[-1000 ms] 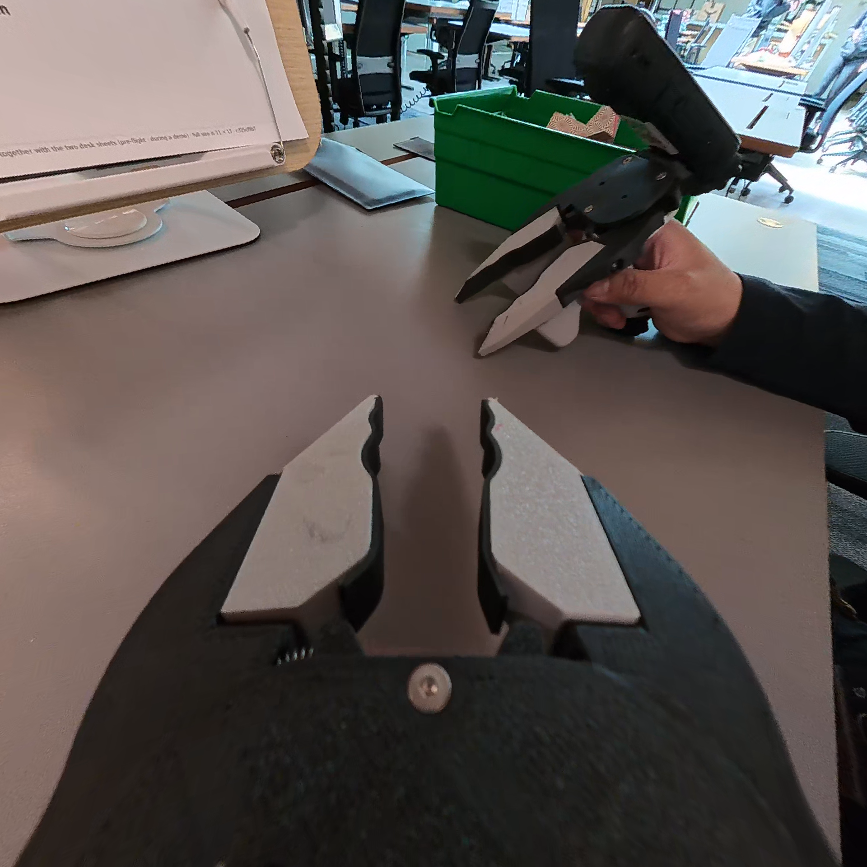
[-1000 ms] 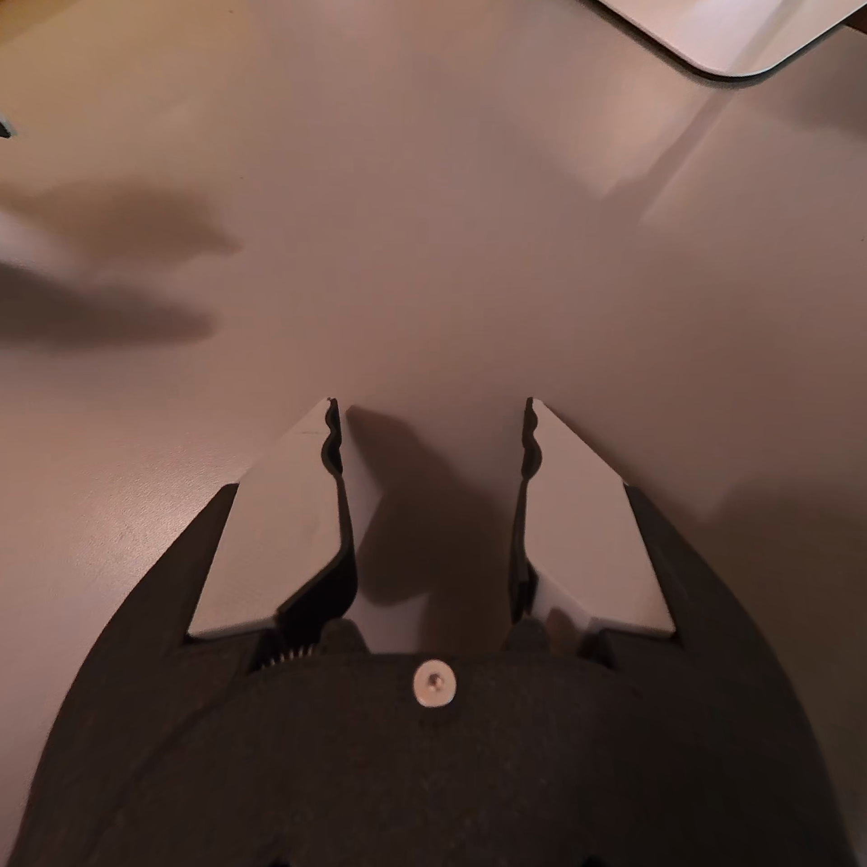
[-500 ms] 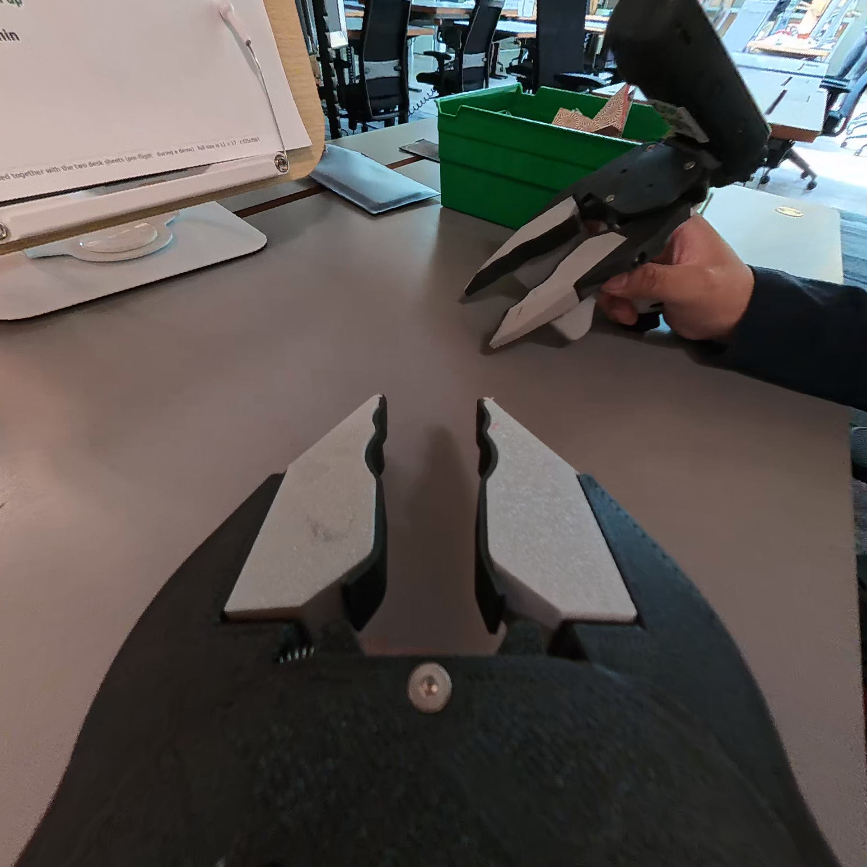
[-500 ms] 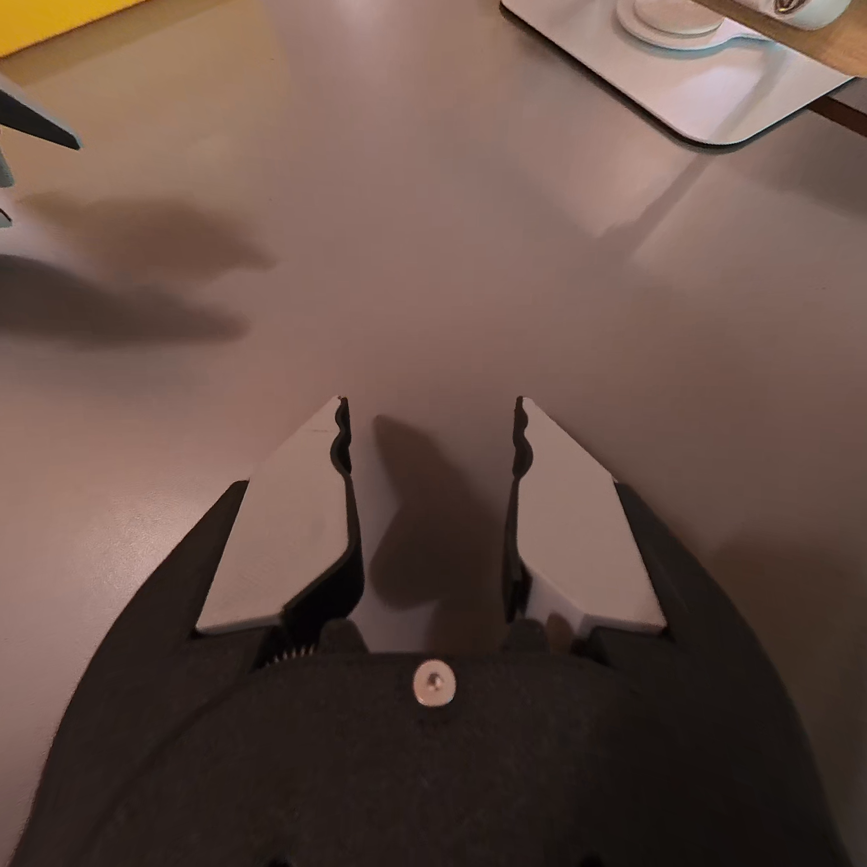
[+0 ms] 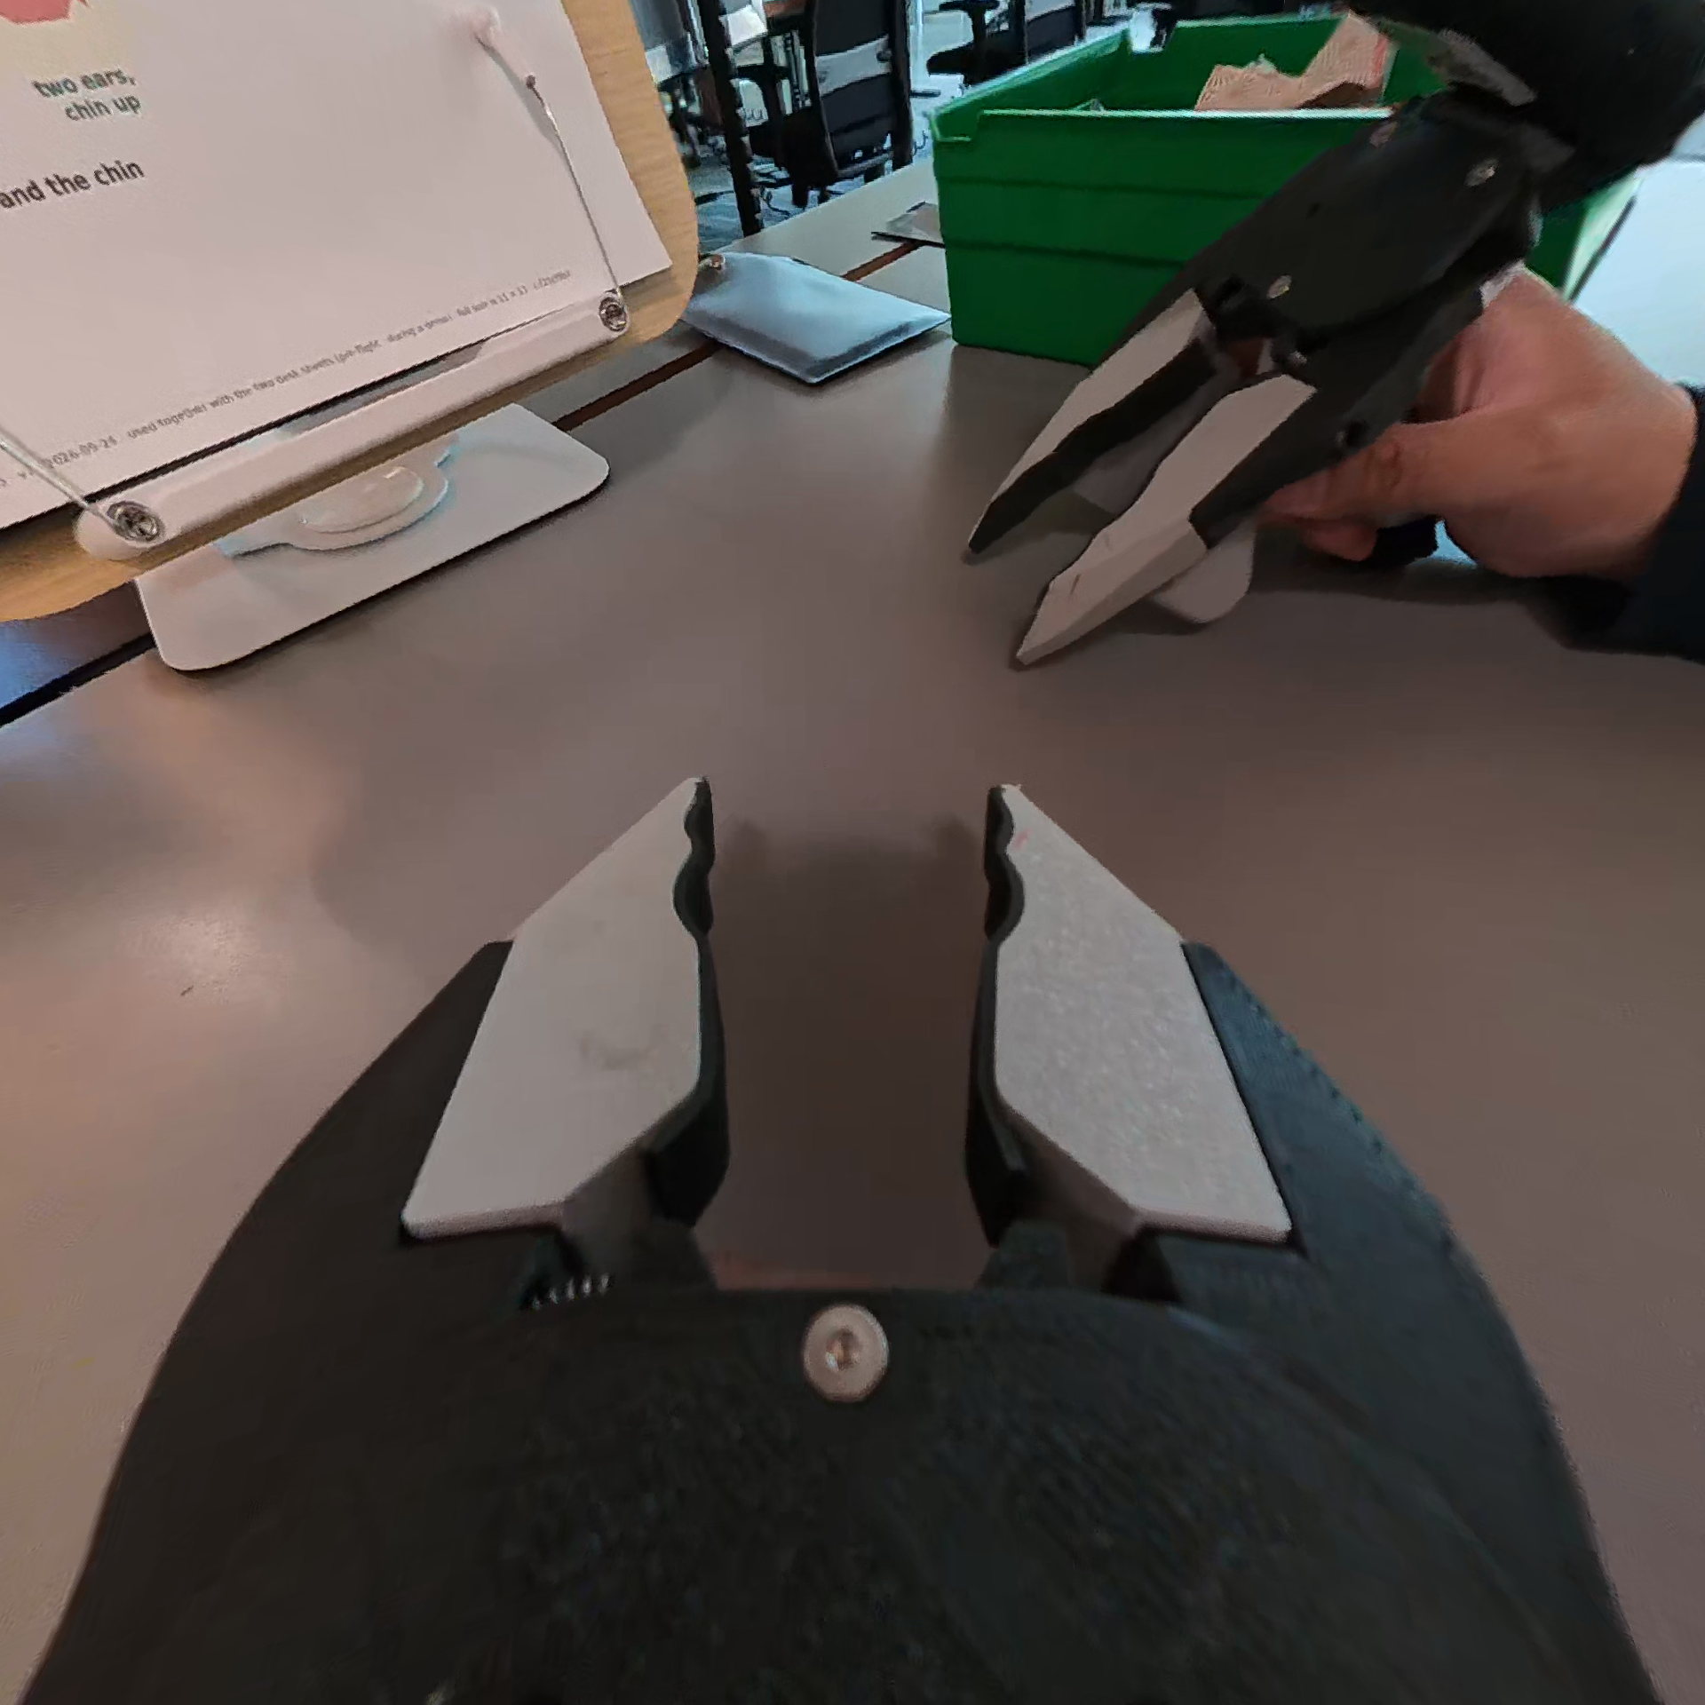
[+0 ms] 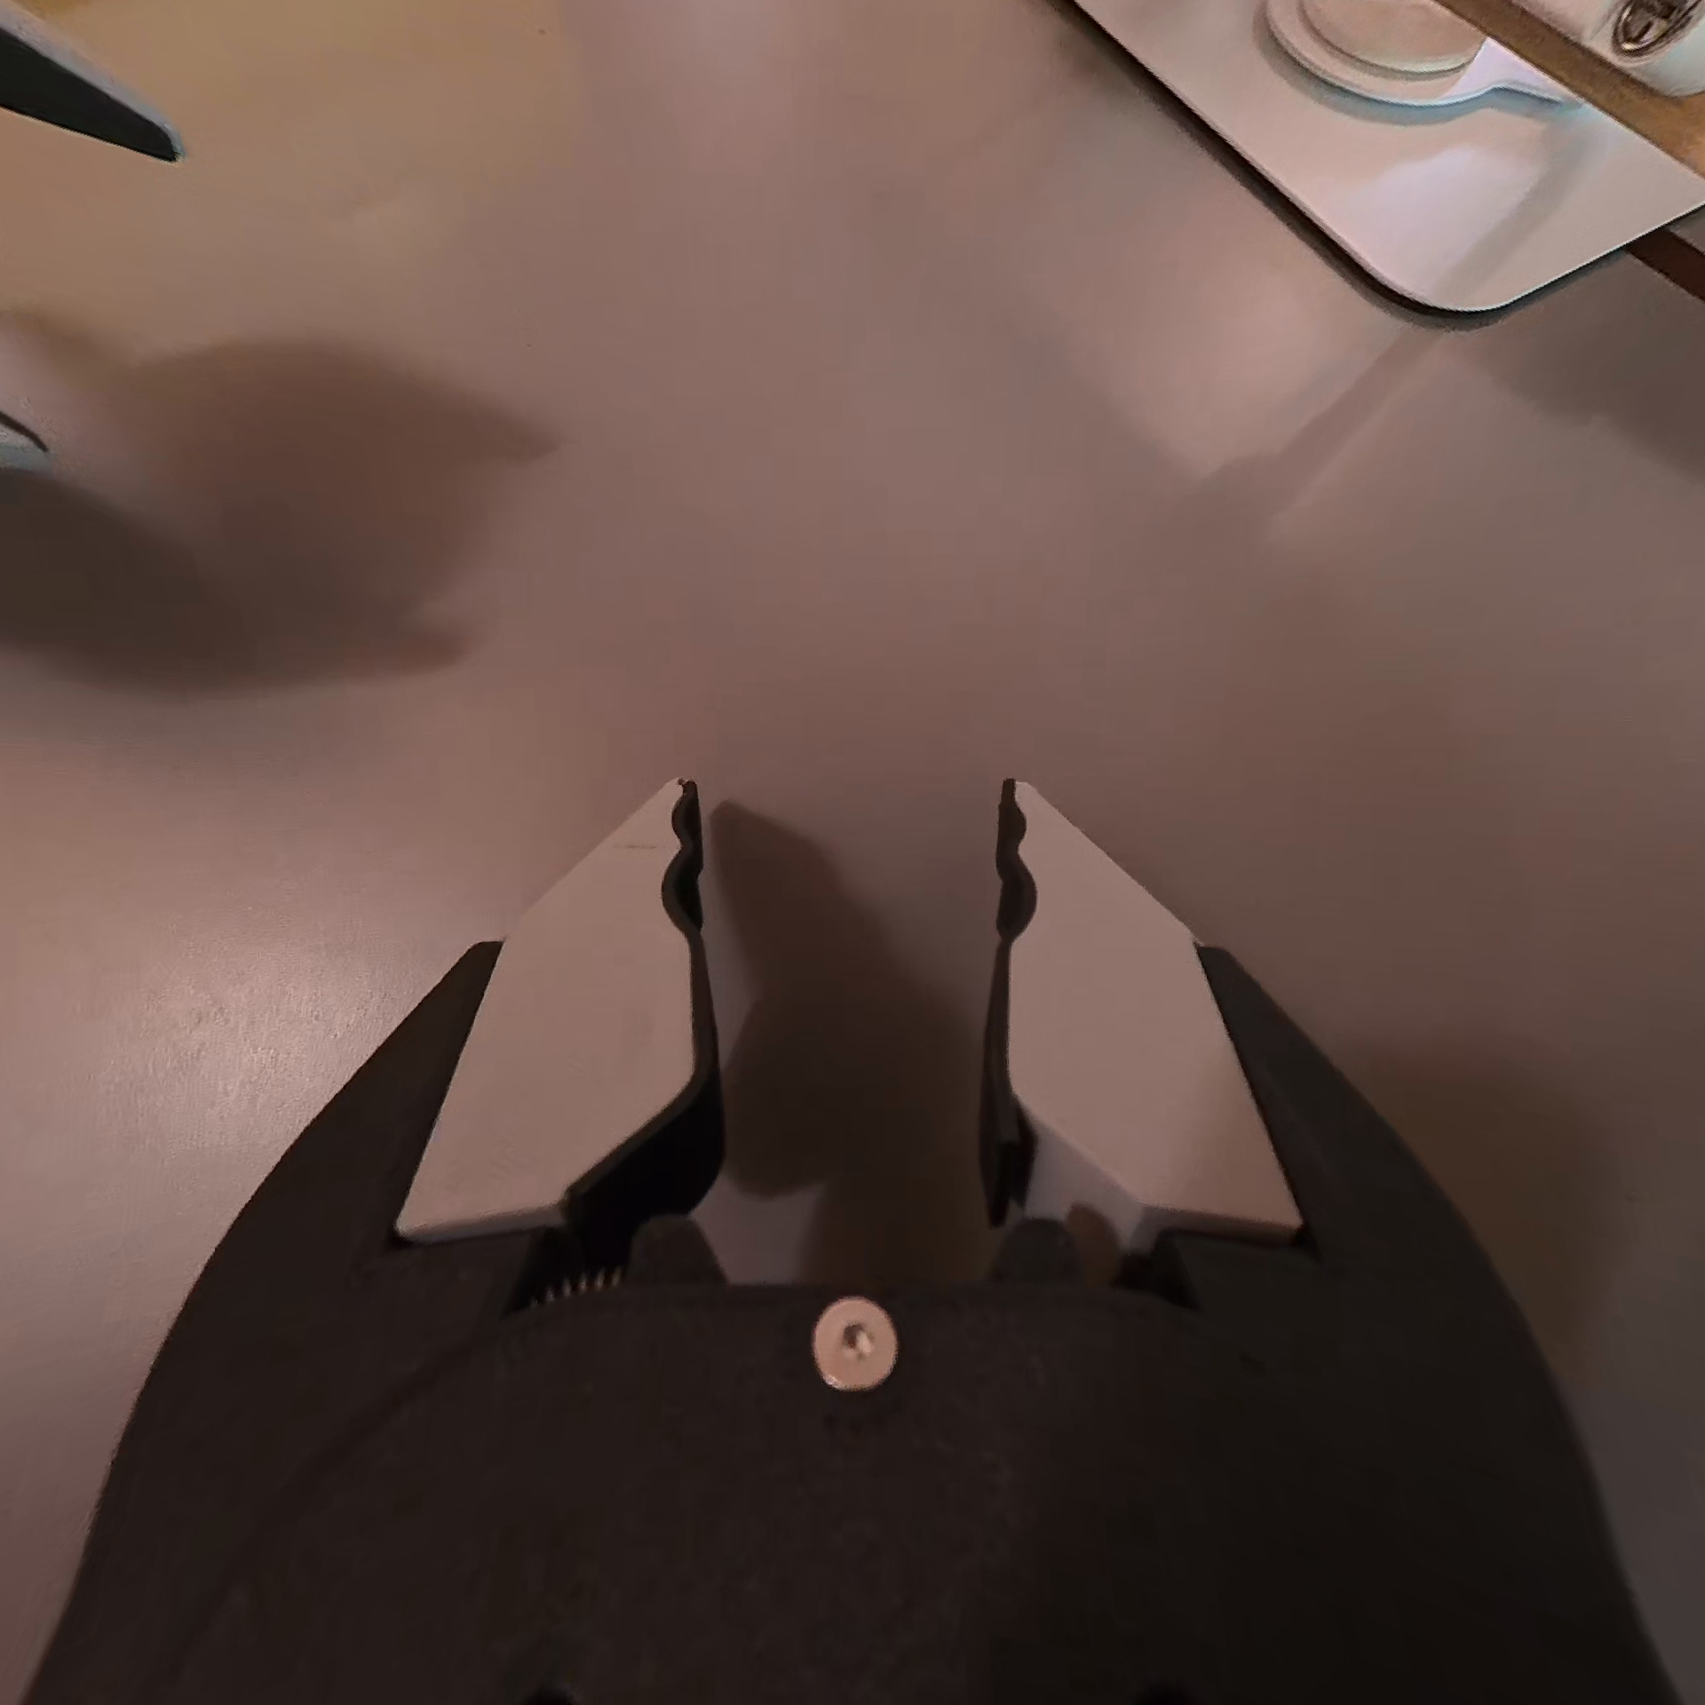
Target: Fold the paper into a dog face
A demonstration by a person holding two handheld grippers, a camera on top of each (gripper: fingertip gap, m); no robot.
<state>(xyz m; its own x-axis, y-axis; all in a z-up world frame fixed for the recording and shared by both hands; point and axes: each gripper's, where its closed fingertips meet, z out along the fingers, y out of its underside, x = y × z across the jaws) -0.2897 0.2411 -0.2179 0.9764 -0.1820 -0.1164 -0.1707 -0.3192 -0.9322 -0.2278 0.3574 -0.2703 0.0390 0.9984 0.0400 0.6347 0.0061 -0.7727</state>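
1. Left gripper (image 5: pixel 847 786): we hold it low over the grey surface (image 5: pixel 830 590), jaws apart, nothing between them.

2. Right gripper (image 6: pixel 847 784): jaws apart, nothing between them, only bare surface (image 6: pixel 830 461) and their own shadow below. In the left wrist view we see the same gripper (image 5: pixel 1001 600) to the right, tilted down, lower tip at or just above the surface; we cannot tell which. A hand (image 5: pixel 1513 461) in a dark sleeve grips its handle.

3. Stand (image 5: pixel 369 517): white base plate on the surface at upper left, carrying a wooden board with a printed sheet (image 5: pixel 277 203) held by 2 wire clips. Its base (image 6: pixel 1476 184) shows at the top right of the right wrist view.

4. Green bin (image 5: pixel 1089 203): on the surface behind the right gripper. Patterned paper (image 5: pixel 1292 78), brown and red, lies inside near the rim. We see no paper on the surface between the grippers.

5. Grey pouch (image 5: pixel 812 314): flat on the surface, between stand and bin.

6. Office chairs (image 5: pixel 830 83): in the background beyond the surface.

7. Left gripper's tip (image 6: pixel 83 101): dark point at the upper left edge of the right wrist view, well apart from the right gripper.
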